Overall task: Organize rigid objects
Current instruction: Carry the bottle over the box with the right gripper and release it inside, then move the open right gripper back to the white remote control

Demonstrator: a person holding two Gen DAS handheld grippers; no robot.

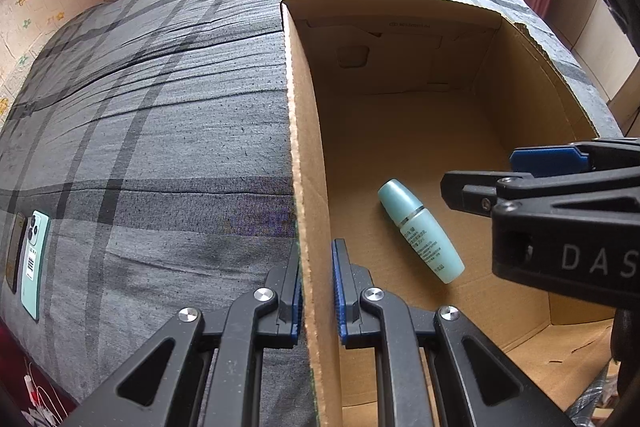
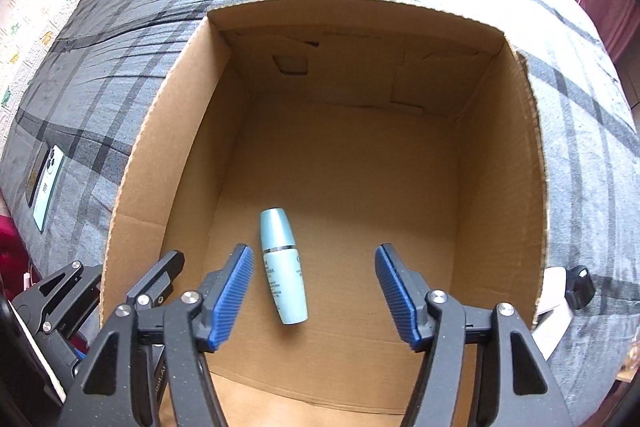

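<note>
left gripper (image 1: 316, 291) clamps the box (image 1: 310, 187) wall; right gripper (image 2: 314, 287) gapes over the bottle (image 2: 282, 267) lying inside. two phones (image 1: 34, 259) lie on the bed (image 1: 160, 127), half cut off.

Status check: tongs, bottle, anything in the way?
Left tongs shut on cardboard box wall. Right tongs open, empty. Teal bottle lying on box floor, released. Nothing in the way.

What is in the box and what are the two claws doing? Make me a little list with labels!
box: open cardboard box on a grey plaid bedcover
in the box: one small teal bottle, lying on its side
left gripper: shut on the box's left wall
right gripper: open above the bottle, not touching it
outside the box: two phones lying side by side on the bedcover
</note>
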